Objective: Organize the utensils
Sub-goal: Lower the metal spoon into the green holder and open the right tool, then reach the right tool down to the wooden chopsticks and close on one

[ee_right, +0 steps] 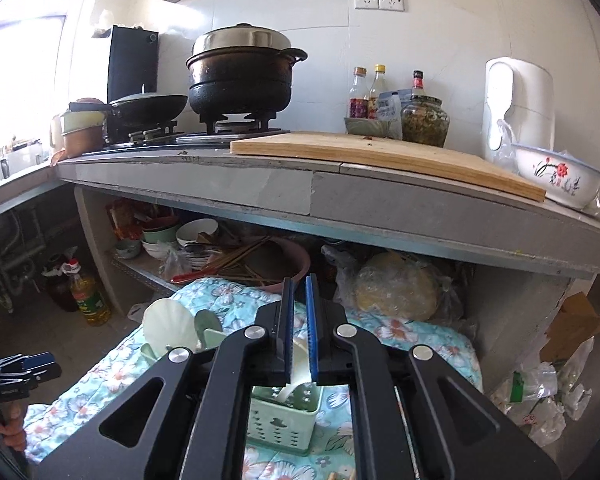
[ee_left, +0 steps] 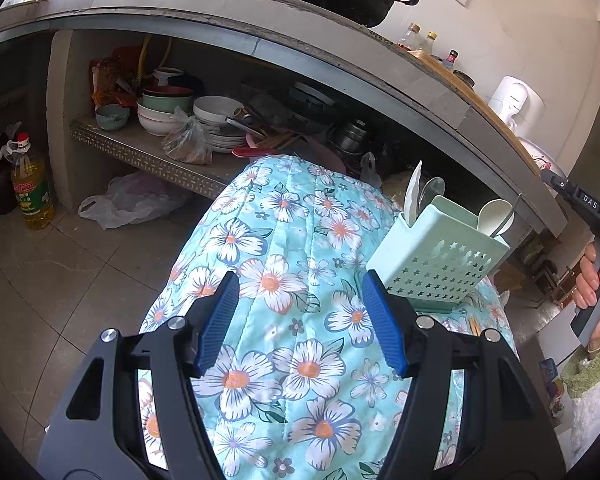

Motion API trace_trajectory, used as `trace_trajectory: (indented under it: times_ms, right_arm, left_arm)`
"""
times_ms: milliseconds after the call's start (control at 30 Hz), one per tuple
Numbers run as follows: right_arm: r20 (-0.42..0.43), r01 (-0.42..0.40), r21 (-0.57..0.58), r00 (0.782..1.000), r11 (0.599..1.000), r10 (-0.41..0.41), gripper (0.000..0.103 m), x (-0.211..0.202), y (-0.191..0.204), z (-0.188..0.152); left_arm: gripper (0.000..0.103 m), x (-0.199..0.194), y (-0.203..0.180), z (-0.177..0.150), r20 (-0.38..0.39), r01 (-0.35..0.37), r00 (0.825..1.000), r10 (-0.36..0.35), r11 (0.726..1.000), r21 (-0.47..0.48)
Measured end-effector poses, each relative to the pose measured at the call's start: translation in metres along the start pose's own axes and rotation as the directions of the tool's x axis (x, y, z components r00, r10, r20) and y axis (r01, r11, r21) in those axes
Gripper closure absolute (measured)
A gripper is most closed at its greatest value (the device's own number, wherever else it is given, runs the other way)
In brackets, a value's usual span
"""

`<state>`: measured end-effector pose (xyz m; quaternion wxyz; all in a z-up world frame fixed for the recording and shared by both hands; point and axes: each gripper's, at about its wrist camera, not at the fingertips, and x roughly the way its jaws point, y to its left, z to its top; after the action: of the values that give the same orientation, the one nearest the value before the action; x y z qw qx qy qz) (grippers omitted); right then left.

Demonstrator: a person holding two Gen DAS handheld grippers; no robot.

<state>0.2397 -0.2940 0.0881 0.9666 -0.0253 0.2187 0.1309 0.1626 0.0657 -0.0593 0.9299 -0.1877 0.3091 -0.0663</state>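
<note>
A pale green utensil holder (ee_left: 432, 264) with star-shaped holes stands on a floral quilt (ee_left: 284, 320) below the kitchen counter (ee_right: 260, 184), with white spoons (ee_left: 494, 216) sticking up out of it. The left gripper (ee_left: 300, 320) hangs over the quilt just left of the holder, its jaws wide apart with nothing between them. The right gripper (ee_right: 299, 332) sits above the holder, its jaws narrow, with a white spoon handle (ee_right: 300, 368) between the blue pads; whether they press it I cannot tell.
</note>
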Motion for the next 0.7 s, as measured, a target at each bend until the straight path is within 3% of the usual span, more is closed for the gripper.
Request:
trace_trajectory:
  times_ms: [67,167,300,400,567,700]
  right_arm:
    - [-0.005,-0.034,0.009,0.999,0.999,0.034,0.077,-0.003,0.002,-0.005]
    - [-0.03,-0.117,0.011,0.993,0.993,0.117,0.069,-0.007,0.009,-0.015]
    - [-0.051,-0.134,-0.035,0.99,0.99,0.132,0.065,-0.012,0.026,-0.026]
    - [-0.062,-0.162,0.006,0.985,0.987,0.162,0.064,-0.02,0.029,-0.038]
    - [-0.115,-0.138,0.097,0.982,0.986,0.148,0.062,-0.036,0.017,-0.073]
    - [-0.21,-0.059,0.207,0.972,0.976,0.104,0.061,-0.047,-0.011,-0.116]
  left_arm:
    - [0.042,-0.001,-0.001,0.0,0.0,0.0,1.0,0.0,1.0,0.001]
    - [0.042,-0.001,-0.001,0.0,-0.001,0.001,1.0,-0.001,1.0,0.003]
    - [0.042,-0.002,-0.007,-0.001,-0.002,0.01,1.0,-0.01,1.0,0.005]
    - [0.042,-0.004,-0.013,-0.003,-0.003,0.014,1.0,-0.014,1.0,0.026]
    - [0.042,-0.005,-0.023,-0.011,-0.022,0.044,0.999,-0.043,0.997,0.06]
    - [0.042,-0.002,-0.035,-0.021,-0.054,0.077,0.996,-0.072,0.992,0.096]
